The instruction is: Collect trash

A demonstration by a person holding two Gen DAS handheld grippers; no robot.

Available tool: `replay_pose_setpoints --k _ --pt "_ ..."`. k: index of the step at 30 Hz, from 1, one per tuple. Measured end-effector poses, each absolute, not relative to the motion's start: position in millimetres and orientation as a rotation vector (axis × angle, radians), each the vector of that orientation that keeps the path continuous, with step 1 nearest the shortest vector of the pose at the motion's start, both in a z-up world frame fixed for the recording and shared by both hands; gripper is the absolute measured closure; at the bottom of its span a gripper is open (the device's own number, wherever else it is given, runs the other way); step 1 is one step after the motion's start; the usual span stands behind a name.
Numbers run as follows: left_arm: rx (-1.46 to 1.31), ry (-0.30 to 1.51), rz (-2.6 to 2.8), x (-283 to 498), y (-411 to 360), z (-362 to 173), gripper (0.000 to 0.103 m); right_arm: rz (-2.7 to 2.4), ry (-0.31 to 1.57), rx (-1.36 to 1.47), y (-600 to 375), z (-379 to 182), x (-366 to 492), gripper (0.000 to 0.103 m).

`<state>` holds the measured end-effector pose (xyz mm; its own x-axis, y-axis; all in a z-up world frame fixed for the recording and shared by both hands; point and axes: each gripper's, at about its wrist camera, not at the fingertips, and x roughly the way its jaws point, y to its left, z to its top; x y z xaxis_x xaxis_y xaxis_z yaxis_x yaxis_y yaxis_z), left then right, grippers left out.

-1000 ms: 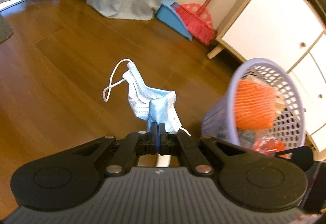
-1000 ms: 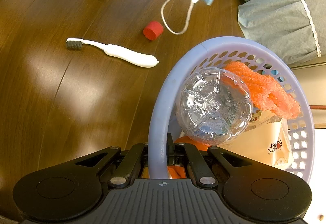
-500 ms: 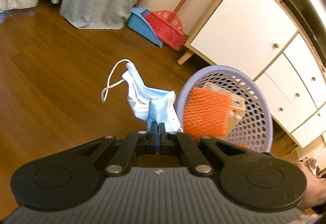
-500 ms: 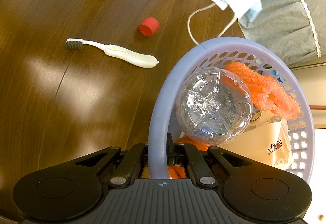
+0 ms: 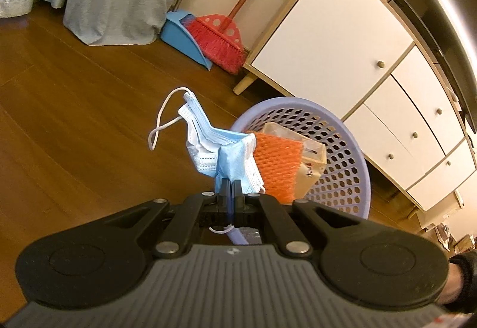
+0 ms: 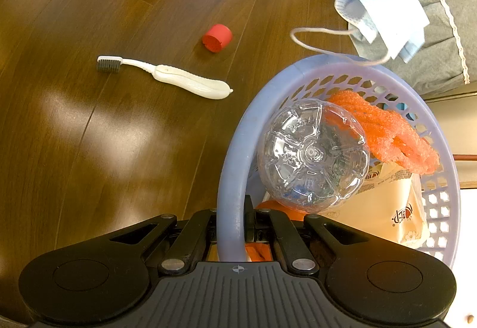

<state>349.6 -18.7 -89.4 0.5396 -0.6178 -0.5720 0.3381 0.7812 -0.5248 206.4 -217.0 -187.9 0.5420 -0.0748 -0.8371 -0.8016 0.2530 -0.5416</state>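
A blue face mask point(image 5: 222, 146) is being pinched between the closed fingers of the left gripper point(image 5: 229, 188) and held in the air just beside the rim of the lavender basket point(image 6: 232, 179). That rim is being clamped by the right gripper point(image 6: 231, 226). A toothbrush point(image 6: 167, 77) and red cap point(image 6: 217, 37) are lying on the wooden floor point(image 6: 89, 134).

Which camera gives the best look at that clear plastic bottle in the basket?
The right wrist view: the bottle fills the near side of the basket, its base facing the camera. The left wrist view does not show it; orange netting and a bag show there.
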Motion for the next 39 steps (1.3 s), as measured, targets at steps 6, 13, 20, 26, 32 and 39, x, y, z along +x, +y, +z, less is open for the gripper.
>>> replay_pose_setpoints --k 6,13,20,26,32,39 --pt "-0.382 0.811 -0.627 350.5 -28.4 -81.6 0.103 0.596 0.892 -1.234 -217.1 -187.9 206.5 0.103" --pt "-0.385 0.821 -0.701 350.9 -44.3 -77.5 0.103 0.598 0.892 -1.236 -216.3 -187.3 207.5 0.103" --pt "-0.384 0.832 -0.78 352.8 -62.3 -75.0 0.103 0.599 0.89 -1.235 -217.3 -186.9 206.9 0.103" --pt "-0.391 0.855 -0.838 361.7 -75.7 -78.3 0.103 0.597 0.891 -1.231 -217.5 -186.8 206.5 0.103" --pt "-0.414 0.891 -0.843 372.5 -81.4 -85.3 0.103 0.599 0.89 -1.232 -217.4 -186.5 206.4 0.103" --pt "-0.396 0.942 -0.816 386.3 -94.6 -91.7 0.103 0.599 0.89 -1.231 -217.8 -185.9 206.7 0.103"
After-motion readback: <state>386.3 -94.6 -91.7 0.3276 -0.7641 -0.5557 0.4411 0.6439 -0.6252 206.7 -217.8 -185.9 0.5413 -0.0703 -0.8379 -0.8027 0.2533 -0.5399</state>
